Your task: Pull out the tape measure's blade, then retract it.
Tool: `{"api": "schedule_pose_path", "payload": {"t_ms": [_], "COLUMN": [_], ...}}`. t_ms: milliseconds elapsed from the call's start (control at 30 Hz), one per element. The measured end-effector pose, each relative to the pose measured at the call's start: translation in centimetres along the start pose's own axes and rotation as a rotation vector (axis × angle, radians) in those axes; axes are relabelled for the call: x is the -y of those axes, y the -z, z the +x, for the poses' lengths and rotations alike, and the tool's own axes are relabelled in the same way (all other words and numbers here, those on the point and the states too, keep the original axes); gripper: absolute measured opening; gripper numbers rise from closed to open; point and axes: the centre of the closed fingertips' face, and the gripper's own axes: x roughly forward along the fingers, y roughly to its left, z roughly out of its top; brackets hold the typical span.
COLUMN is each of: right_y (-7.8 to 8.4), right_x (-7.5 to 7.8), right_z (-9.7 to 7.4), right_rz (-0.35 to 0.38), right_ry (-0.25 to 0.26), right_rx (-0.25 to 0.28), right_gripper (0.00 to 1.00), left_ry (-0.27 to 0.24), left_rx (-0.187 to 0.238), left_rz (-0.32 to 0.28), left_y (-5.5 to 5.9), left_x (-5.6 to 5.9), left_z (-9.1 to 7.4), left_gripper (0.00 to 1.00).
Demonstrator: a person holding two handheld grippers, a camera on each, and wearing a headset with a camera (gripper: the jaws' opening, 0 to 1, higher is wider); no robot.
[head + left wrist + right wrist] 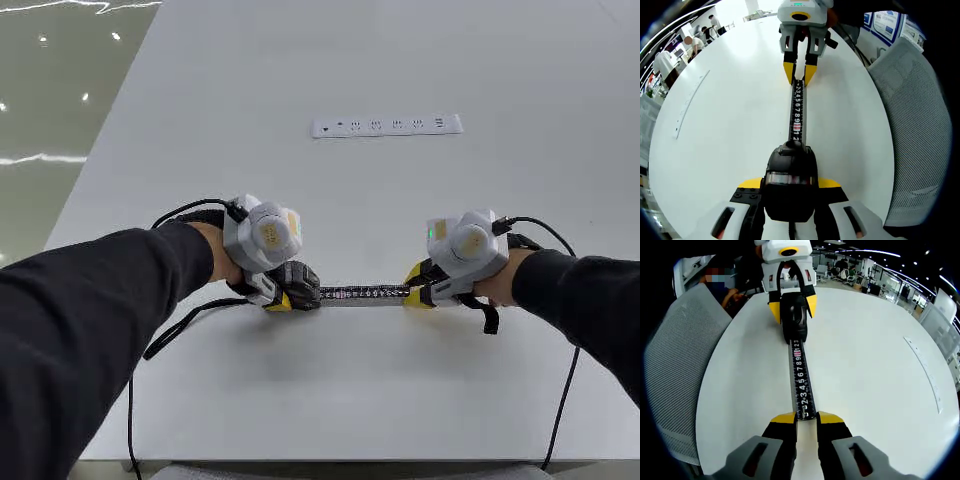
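Your left gripper (790,184) was closed firmly around the black, chunky tape measure body (298,284), low over the white table (400,390). From that body the dark numbered steel blade (801,380) ran straight to your right gripper (806,418), whose jaws were pinched on its tip. I judge that the pull-out was under way. Next, draw farther from the body, keeping the blade straight.

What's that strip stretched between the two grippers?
The tape measure's blade, printed with numbers. It runs from the black case held in the left gripper to the right gripper, which pinches its tip. The head view shows it plainly.
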Motion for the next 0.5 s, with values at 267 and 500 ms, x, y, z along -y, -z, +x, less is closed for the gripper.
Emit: {"api": "schedule_pose_path", "payload": {"t_ms": [267,500], "right_y": [0.6,1.5], "right_x": [-0.1,0.0], "right_z": [-0.7,-1.2], "right_rz": [0.001,0.002], "right_ry": [0.002,0.008], "right_rx": [-0.012,-0.022], "right_gripper": [0.10,0.10], "left_ry": [0.004,-0.004], "left_rx": [0.010,0.014], "left_rz": [0.000,0.002], "left_y": [0.0,-0.1], "left_x": [0.0,0.0], "left_z": [0.0,0.0], "left_gripper": [0.34,0.34]}}
